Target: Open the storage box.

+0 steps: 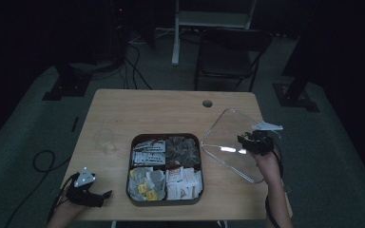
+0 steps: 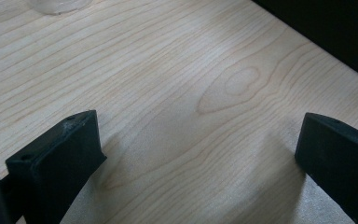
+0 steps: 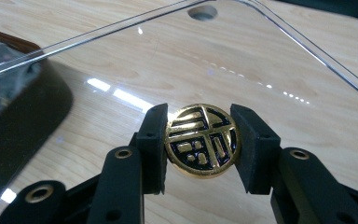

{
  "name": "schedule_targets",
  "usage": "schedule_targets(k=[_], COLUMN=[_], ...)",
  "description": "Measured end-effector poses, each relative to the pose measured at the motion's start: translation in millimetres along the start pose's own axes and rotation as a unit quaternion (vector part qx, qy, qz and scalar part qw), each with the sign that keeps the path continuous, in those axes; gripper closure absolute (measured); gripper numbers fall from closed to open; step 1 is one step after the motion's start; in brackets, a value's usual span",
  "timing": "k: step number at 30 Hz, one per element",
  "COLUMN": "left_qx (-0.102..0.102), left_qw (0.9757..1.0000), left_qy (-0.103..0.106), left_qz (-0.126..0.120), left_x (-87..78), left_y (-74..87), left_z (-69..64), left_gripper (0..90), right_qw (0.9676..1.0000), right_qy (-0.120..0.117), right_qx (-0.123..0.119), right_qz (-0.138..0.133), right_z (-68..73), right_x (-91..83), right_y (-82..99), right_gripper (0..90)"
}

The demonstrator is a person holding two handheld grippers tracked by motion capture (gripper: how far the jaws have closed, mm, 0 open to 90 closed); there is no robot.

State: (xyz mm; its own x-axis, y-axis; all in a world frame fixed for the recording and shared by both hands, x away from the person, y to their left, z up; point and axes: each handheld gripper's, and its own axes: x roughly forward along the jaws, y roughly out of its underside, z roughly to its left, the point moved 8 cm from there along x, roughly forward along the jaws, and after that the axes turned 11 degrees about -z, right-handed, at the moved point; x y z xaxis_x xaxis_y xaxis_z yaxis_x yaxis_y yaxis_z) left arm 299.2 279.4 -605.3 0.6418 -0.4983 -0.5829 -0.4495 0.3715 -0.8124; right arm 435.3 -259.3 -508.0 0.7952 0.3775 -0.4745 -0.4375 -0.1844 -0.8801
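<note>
A dark room with a folding chair (image 1: 231,52) and floor cables lies behind a pale wooden counter (image 1: 138,111). Near its front edge sits a dark tray (image 1: 166,137) with four compartments of tea bags and sachets. The right tool (image 3: 201,140) is clamped on a round gold knob (image 3: 201,140) with black markings, its jaws pressing the knob from both sides. That knob belongs to a clear lid (image 1: 228,142), which is held tilted just right of the tray, over the counter's right side. The left tool (image 2: 196,154) rests low at the counter's front left corner, well apart from the tray, jaws spread wide with only bare wood between them. A clear cup (image 1: 105,140) stands left of the tray
</note>
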Motion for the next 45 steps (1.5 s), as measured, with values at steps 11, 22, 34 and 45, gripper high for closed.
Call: schedule_targets(k=[11, 22, 34, 45], left_qx=[0.000, 0.000, 0.000, 0.000], left_qw=[1.0000, 1.0000, 1.0000, 1.0000], left_qy=[0.000, 0.000, 0.000, 0.000], left_qz=[0.000, 0.000, 0.000, 0.000], left_x=[0.0, 0.0, 0.0, 0.0], left_y=[0.0, 0.0, 0.0, 0.0], left_z=[0.0, 0.0, 0.0, 0.0], left_gripper=[1.0, 1.0, 1.0, 1.0], right_qw=[0.9994, 0.9986, 0.9973, 0.9966], right_qy=[0.019, 0.035, 0.046, 0.058], right_qx=[0.016, 0.030, 0.046, 0.044], right_qz=[0.026, 0.028, 0.033, 0.039], right_z=[-12.5, -13.6, -18.0, -22.1], right_x=[14.5, 30.6, 48.2, 61.8], right_y=[31.6, 45.8, 53.0, 55.2], right_gripper=[58.6, 58.6, 58.6, 58.5])
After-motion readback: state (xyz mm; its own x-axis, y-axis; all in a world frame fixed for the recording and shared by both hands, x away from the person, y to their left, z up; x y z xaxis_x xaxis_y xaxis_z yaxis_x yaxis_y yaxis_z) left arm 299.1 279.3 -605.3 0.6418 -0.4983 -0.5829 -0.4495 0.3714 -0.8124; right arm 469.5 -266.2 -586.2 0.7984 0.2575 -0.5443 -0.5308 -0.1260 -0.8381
